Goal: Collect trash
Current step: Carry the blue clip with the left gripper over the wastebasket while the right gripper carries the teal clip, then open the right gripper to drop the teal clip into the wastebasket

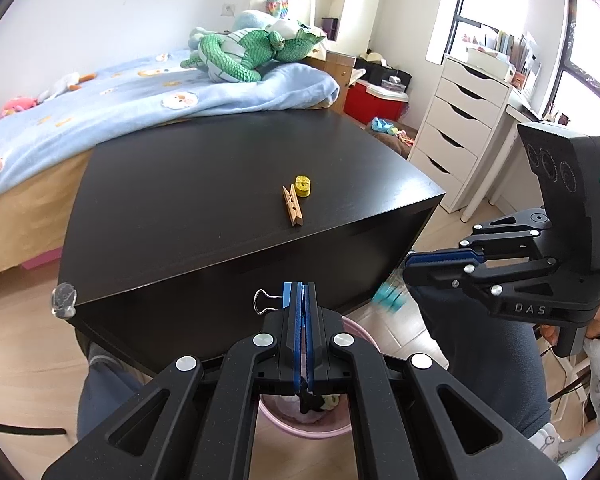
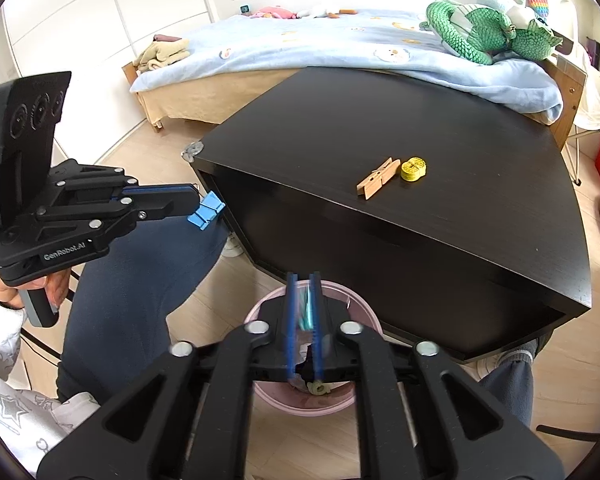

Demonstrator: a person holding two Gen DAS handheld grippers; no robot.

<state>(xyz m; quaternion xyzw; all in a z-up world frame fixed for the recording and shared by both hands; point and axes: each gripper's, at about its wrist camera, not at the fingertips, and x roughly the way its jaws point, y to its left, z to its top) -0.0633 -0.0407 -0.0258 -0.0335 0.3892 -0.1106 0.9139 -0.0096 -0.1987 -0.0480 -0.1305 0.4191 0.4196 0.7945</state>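
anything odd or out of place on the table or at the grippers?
Nothing damaged or spilled. A wooden clothespin and a small yellow piece lie side by side on the dark table, uncollected. The left gripper is shut on a blue binder clip; a blurred teal item is below the right gripper, above the pink bin.

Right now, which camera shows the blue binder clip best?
The right wrist view: the blue binder clip sits side-on at the left gripper tips, its body in plain sight. In the left wrist view the clip is mostly hidden by the shut fingers; only a blue edge and the wire handle show.
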